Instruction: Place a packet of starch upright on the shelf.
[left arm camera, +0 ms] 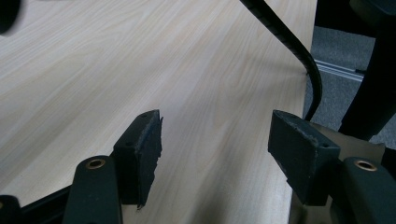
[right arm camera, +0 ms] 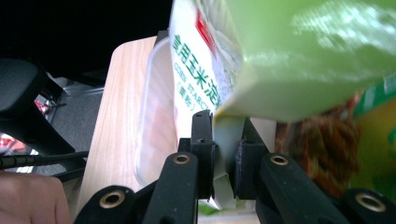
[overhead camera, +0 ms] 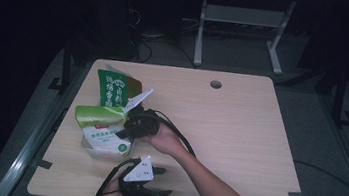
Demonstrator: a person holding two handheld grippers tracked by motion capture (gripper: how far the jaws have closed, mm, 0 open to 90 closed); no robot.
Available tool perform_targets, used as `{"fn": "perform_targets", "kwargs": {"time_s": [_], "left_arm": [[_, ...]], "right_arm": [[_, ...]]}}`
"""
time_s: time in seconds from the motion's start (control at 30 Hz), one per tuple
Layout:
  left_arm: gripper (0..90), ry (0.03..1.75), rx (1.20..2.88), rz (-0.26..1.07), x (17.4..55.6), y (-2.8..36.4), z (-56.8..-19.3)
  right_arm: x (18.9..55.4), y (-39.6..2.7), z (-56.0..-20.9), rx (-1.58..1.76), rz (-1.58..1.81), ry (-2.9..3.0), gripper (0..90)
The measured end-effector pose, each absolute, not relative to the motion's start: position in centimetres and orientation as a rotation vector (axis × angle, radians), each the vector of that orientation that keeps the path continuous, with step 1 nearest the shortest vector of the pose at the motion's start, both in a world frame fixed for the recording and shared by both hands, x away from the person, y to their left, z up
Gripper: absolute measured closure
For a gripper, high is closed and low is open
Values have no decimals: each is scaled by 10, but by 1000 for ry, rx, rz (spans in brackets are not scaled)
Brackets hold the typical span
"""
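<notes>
Right forearm stretched across toward the left, its black two-jaw right gripper nearly closed with something pinched between the pads; black two-jaw left gripper at the near edge, jaws standing wide apart.

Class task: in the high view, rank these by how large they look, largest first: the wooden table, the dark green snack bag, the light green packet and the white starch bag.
1. wooden table
2. dark green snack bag
3. light green packet and white starch bag: they look about alike and overlap, so I won't rank them.
</notes>
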State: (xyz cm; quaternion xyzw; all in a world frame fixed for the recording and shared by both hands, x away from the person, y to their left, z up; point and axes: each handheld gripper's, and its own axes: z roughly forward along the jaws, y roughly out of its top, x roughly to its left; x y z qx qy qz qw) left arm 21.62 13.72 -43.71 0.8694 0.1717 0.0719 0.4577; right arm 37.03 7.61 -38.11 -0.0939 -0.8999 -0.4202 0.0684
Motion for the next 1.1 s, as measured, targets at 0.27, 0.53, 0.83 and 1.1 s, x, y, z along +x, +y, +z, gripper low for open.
{"fn": "perform_targets", "kwargs": {"time_s": [0.27, 0.53, 0.83, 1.1], "left_arm": [[343, 436, 2141, 180, 218, 138, -438], [324, 456, 2143, 182, 221, 138, -438], [303, 478, 2139, 193, 223, 140, -437], [295, 475, 2141, 202, 225, 140, -436]], "right_arm": [[372, 71, -382, -318, -1272, -2693, 801], [373, 58, -377, -332, -1317, -2641, 721], [371, 41, -371, -348, -1341, -2663, 604], [370, 17, -365, -405, -1362, -2665, 536]]}}
